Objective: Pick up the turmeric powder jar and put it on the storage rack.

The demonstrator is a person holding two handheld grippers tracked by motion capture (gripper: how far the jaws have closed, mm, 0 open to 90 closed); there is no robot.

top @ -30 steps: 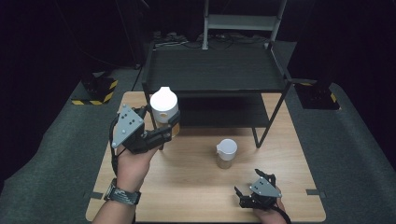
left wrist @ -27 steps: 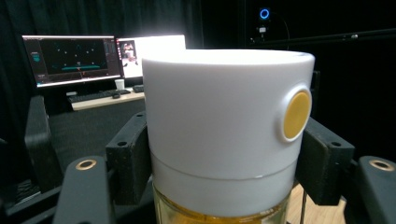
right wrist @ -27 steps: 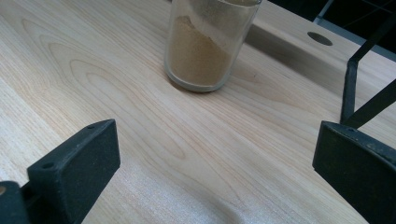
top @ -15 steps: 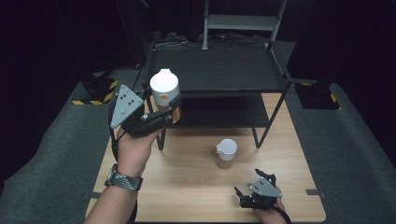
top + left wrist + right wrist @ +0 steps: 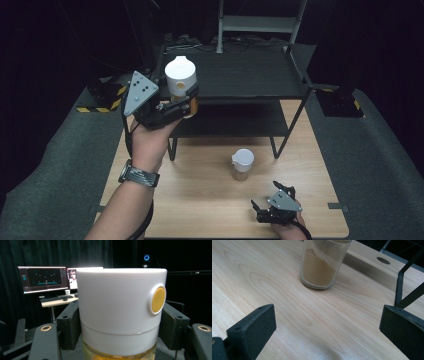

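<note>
Left claw (image 5: 186, 102) clamped on white-lidded jar (image 5: 180, 80), upright, level with shelf (image 5: 250, 75) top, just left of it. Right claw (image 5: 272, 209) wide, empty.

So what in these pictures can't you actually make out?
- Left gripper view: the bottom of the held jar is cut off by the lower edge.
- Right gripper view: the top of the jar of brown powder is cut off by the upper edge.
- High view: the lower shelf lies in shadow; the monitor screens in the left gripper view are too small to read.
</note>
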